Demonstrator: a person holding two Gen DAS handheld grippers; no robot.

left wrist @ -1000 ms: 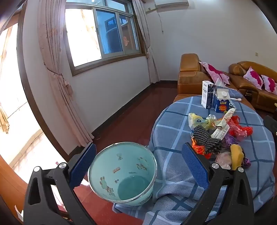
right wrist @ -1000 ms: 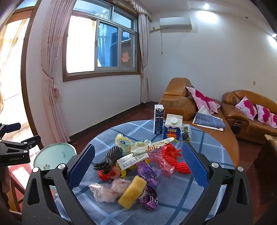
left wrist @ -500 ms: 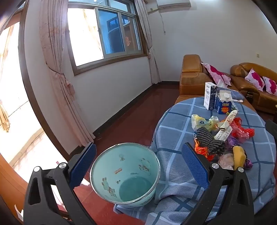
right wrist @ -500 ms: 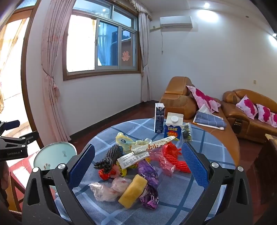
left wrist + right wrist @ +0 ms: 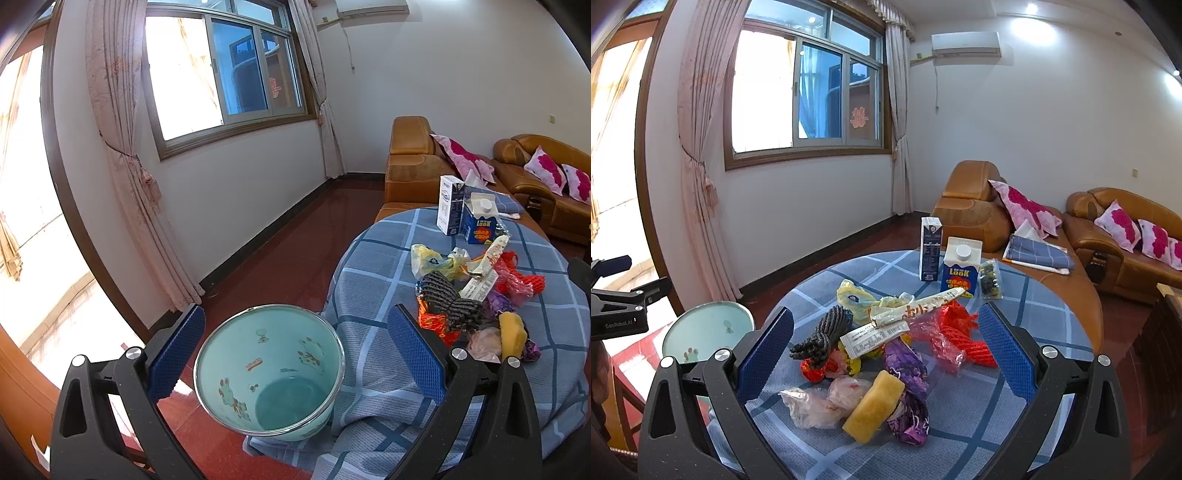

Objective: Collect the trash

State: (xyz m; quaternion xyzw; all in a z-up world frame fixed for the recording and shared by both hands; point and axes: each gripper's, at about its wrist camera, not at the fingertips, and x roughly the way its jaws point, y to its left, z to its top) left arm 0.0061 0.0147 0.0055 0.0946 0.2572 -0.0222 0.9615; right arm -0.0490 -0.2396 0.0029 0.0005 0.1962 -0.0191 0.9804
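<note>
A heap of trash lies on the round table (image 5: 1045, 317): a yellow sponge (image 5: 874, 405), purple wrapper (image 5: 909, 369), red netting (image 5: 964, 341), black netting (image 5: 824, 334), clear plastic bags (image 5: 822, 404) and paper wrappers (image 5: 916, 308). My right gripper (image 5: 885, 355) hovers open above the heap, nothing between its fingers. A pale blue bin (image 5: 269, 373) with cartoon prints stands on the floor at the table's left edge. My left gripper (image 5: 295, 358) hangs open above the bin, its jaws either side of the rim. The same heap (image 5: 476, 302) shows at the right in the left wrist view.
Two cartons, a white one (image 5: 930, 254) and a blue one (image 5: 961, 266), stand at the table's far side beside a small packet (image 5: 990, 283). Orange sofas (image 5: 979, 214) with pink cushions lie behind. A window and curtains fill the left wall. The left gripper's body (image 5: 617, 308) shows at the left edge.
The left wrist view has shifted slightly, so the bin sits a little more centred between the left jaws. The right gripper has barely moved; the trash heap is unchanged.
</note>
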